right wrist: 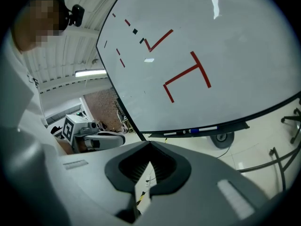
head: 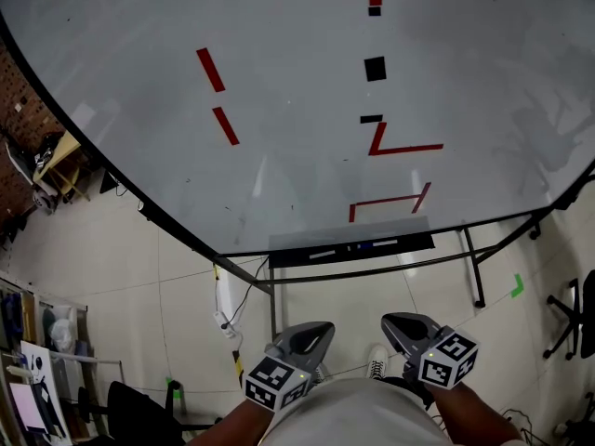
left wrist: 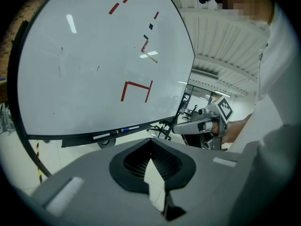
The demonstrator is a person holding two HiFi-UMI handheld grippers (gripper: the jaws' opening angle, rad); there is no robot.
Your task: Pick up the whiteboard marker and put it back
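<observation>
Two whiteboard markers lie end to end in the black tray (head: 409, 242) under the whiteboard (head: 297, 82): a white one with a black cap (head: 325, 253) and one with a blue cap (head: 372, 245). The left gripper view shows the black-capped marker (left wrist: 104, 135) and the blue-capped marker (left wrist: 129, 128); the right gripper view shows the blue-capped marker (right wrist: 202, 129). My left gripper (head: 323, 329) and right gripper (head: 390, 322) hang side by side well below and short of the tray. Both are shut and hold nothing, with jaw tips meeting.
The whiteboard carries red line marks (head: 390, 198) and small black squares (head: 375, 68). Its black metal stand (head: 474, 268) stands on a pale tiled floor. A white power strip with cable (head: 222, 305) lies at the lower left, a black chair (head: 572, 319) at the right.
</observation>
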